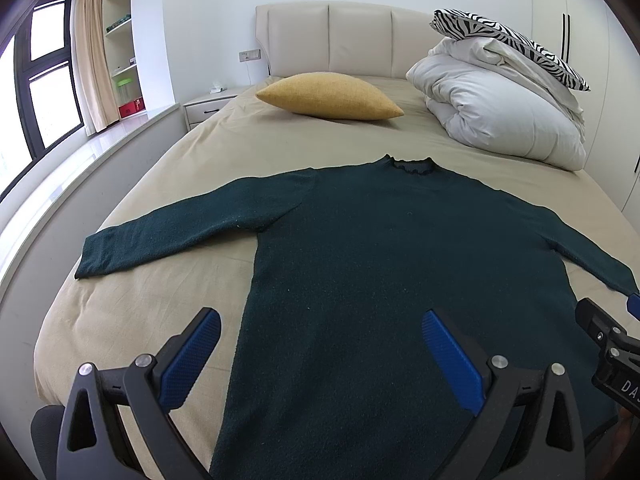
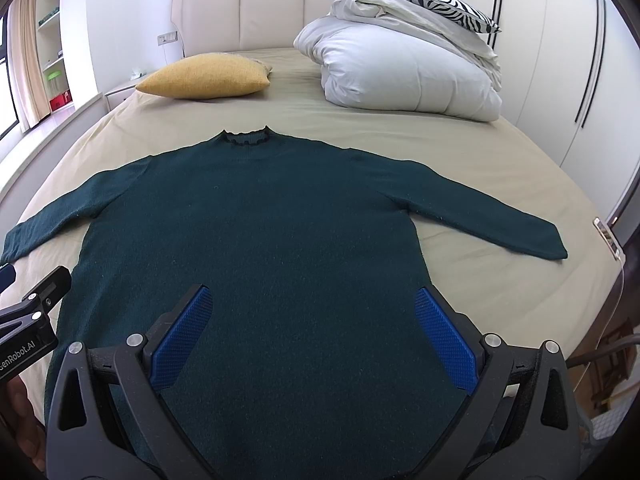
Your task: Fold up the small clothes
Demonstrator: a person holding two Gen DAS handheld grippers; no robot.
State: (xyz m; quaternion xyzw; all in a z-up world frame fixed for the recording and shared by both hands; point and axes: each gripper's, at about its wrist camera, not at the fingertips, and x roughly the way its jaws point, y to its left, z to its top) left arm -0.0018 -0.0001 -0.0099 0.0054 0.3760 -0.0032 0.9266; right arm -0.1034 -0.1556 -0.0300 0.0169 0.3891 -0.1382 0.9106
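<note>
A dark green long-sleeved sweater (image 1: 360, 248) (image 2: 248, 232) lies flat and face up on the beige bed sheet (image 1: 132, 304) (image 2: 480, 280), collar toward the headboard and both sleeves spread out sideways. My left gripper (image 1: 320, 322) hovers open above the sweater's lower left part, one finger over the sheet and one over the knit. Over the sweater's lower middle, my right gripper (image 2: 312, 300) is open too, with nothing between its blue pads (image 2: 444, 336). Each gripper shows at the edge of the other's view: the right one (image 1: 608, 336) and the left one (image 2: 36, 304).
A yellow cushion (image 1: 332, 96) (image 2: 208, 76) lies near the headboard (image 1: 332, 36). A folded white duvet (image 1: 500, 108) (image 2: 404, 68) with a zebra-striped pillow (image 1: 508, 40) on top sits at the far right of the bed. A window ledge (image 1: 80, 160) runs along the left side, wardrobes (image 2: 560, 60) on the right.
</note>
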